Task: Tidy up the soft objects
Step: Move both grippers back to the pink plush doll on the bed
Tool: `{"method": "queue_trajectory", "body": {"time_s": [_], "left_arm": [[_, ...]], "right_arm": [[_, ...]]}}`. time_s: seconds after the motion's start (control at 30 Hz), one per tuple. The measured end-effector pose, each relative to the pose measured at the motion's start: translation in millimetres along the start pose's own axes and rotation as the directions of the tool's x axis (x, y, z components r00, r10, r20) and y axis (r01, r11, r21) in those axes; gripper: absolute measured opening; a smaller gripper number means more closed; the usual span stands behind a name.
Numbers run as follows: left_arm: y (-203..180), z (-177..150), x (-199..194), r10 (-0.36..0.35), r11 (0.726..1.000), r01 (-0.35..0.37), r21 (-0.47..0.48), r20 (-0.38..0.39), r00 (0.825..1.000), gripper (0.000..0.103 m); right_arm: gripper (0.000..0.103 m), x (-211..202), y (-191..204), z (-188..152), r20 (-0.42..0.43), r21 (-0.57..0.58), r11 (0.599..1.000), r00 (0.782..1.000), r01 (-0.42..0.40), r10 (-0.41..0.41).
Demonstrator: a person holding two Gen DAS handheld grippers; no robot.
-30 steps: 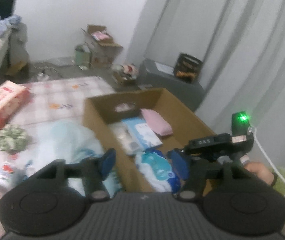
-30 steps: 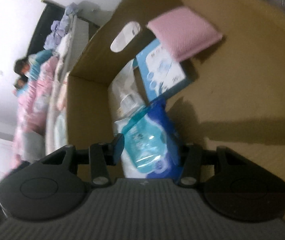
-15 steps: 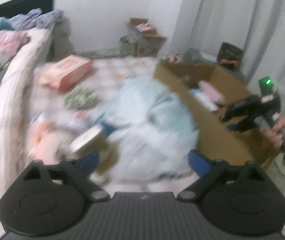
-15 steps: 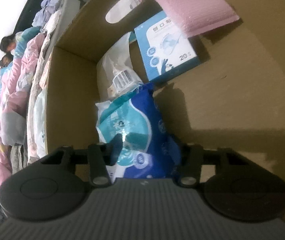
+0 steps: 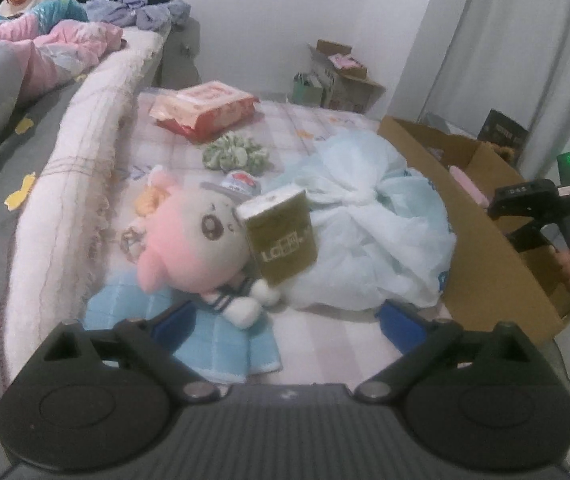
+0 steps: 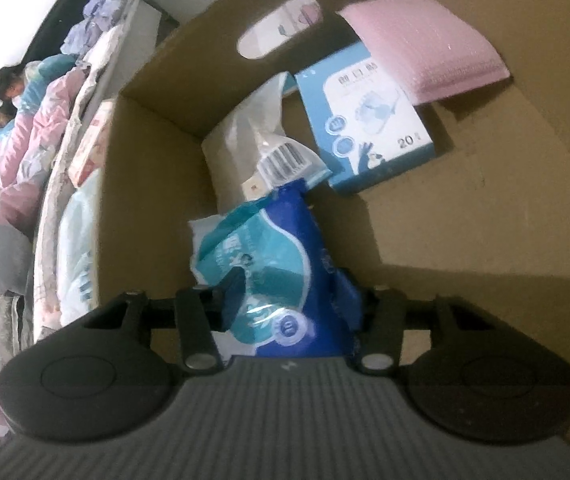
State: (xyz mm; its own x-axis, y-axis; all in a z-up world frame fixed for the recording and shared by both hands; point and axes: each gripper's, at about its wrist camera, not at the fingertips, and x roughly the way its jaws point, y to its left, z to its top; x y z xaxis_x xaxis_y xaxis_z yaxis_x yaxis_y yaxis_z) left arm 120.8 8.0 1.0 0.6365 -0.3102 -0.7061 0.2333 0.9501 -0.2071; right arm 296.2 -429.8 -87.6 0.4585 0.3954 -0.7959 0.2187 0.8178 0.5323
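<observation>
My left gripper (image 5: 285, 322) is open and empty above the bed, just short of a pink and white plush doll (image 5: 195, 248) that lies on a blue cloth (image 5: 221, 340). A gold box (image 5: 281, 236) leans against the doll. A pale blue plastic bag (image 5: 369, 216) lies beside them. My right gripper (image 6: 291, 300) is inside the cardboard box (image 6: 485, 208) and is shut on a blue and teal tissue pack (image 6: 281, 272). The right gripper also shows in the left wrist view (image 5: 525, 216), over the cardboard box (image 5: 485, 256).
In the box lie a pink pad (image 6: 421, 48), a blue mask box (image 6: 369, 128) and a clear bag with a barcode (image 6: 261, 148). On the bed are a red wipes pack (image 5: 205, 110), a green scrunchie (image 5: 235, 154) and a rolled blanket edge (image 5: 73, 184).
My left gripper has swung left from the cardboard box to the bed and now faces the plush doll. My right gripper has lowered the tissue pack deeper into the box.
</observation>
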Motion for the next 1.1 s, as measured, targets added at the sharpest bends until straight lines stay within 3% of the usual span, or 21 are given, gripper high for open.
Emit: {"method": "queue_trajectory", "body": {"time_s": [0.27,0.47,0.57,0.77,0.93,1.1], "left_arm": [[5,-6,-13,-0.007,1.000,0.005,0.024,0.083,0.997,0.099],[11,-13,-16,0.002,1.000,-0.003,0.019,0.103,0.995,0.099],[14,-14,-14,0.000,1.000,0.000,-0.003,0.105,0.994,0.099],[20,-15,-9,0.070,0.997,-0.071,0.005,0.111,0.991,0.096],[33,-6,-3,0.104,0.995,-0.103,-0.007,0.118,0.988,0.084],[51,7,16,0.104,0.994,-0.100,-0.040,0.090,0.991,0.078]], "right_arm": [[0.066,-64,17,-13,0.151,-0.060,0.998,0.989,0.017,-0.008],[0.068,-109,58,-43,0.216,-0.169,0.981,0.967,-0.100,0.136],[0.068,-109,85,-61,0.175,-0.221,0.957,0.958,-0.186,0.226],[0.068,-76,147,-92,0.005,-0.286,0.886,0.924,-0.365,0.382],[0.067,-48,211,-93,-0.109,-0.355,0.834,0.905,-0.423,0.412],[0.065,1,278,-74,-0.211,-0.425,0.802,0.907,-0.420,0.364]]}}
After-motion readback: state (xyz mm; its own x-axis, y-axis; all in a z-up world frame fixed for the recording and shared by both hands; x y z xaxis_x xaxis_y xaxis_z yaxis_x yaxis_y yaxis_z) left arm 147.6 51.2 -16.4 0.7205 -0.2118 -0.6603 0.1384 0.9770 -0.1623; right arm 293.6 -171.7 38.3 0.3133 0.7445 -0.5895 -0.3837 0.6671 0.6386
